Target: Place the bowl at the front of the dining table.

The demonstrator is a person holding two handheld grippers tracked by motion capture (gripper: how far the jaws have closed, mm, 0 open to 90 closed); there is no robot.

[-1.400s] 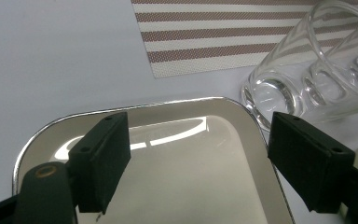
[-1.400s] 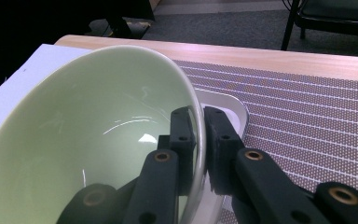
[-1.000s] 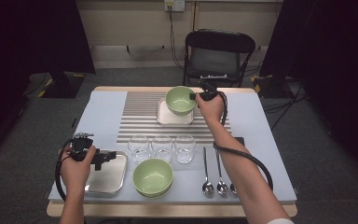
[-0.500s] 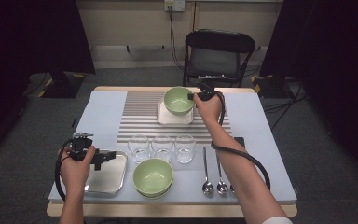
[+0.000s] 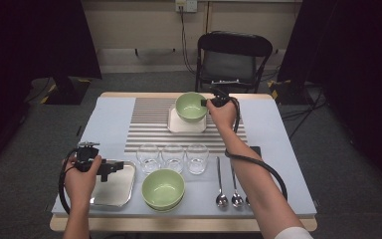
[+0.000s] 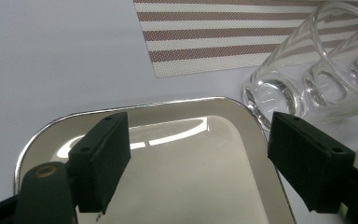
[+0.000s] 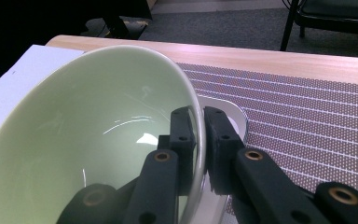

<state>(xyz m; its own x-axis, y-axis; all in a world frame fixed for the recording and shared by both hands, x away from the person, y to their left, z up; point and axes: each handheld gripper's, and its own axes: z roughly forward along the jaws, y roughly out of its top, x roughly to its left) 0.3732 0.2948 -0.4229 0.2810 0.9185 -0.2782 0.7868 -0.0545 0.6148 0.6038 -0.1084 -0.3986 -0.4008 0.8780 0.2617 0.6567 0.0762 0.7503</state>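
So the right gripper (image 7: 196, 135) has its fingers pinching the rim of the green bowl (image 5: 191, 106), one finger inside the wall and one outside, with the white square plate (image 5: 175, 124) just under it. Meanwhile the left gripper (image 6: 198, 156) has its fingers spread wide with nothing between them, over the metal tray (image 6: 37, 135), glasses (image 6: 303, 79) just past one fingertip.

Bright overhead light on the table (image 5: 288, 149) – dark, dim surroundings
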